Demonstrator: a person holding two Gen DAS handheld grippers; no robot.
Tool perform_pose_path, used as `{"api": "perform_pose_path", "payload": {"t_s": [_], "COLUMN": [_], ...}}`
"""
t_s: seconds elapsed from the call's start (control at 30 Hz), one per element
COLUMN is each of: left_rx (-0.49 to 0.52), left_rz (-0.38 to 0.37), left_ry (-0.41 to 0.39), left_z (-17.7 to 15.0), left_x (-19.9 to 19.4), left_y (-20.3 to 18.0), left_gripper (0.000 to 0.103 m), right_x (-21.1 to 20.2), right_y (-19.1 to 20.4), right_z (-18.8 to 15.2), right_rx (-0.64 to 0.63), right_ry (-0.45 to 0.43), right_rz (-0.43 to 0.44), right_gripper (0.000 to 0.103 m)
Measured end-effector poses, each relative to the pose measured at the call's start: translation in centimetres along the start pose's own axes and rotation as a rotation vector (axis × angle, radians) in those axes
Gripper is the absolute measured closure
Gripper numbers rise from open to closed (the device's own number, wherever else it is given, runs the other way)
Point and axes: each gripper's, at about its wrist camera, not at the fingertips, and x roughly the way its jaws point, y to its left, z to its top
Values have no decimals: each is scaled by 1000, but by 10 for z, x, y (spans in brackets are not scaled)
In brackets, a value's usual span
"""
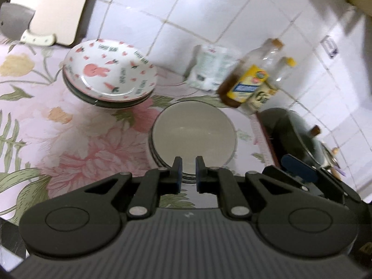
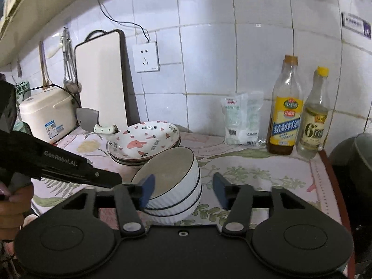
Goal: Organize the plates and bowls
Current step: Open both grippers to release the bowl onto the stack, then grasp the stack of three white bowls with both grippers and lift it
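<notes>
White ribbed bowls [image 2: 176, 193]; pink rabbit-print plates [image 1: 109, 69]; floral cloth [image 1: 69, 139].
</notes>
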Motion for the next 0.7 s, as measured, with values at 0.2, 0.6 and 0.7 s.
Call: {"api": "perform_pose_path", "payload": {"t_s": [0.2, 0.6, 0.7], "left_rx": [20, -65, -157], "left_rz": [-53, -43, -88], "left_ry": [-23, -48, -39], "left_z": [-15, -31, -27], "left_x": [-1, 29, 41], "left_y": [7, 41, 52], "left_gripper": [84, 48, 45], "right_x": [-3, 59, 80], "right_y": [5, 5, 6], "right_z": [-15, -64, -78], "right_rx": [-19, -59, -101], "right_ry": [-7, 36, 28], "right_rz": [39, 107, 85], "right_gripper": [32, 8, 8]}}
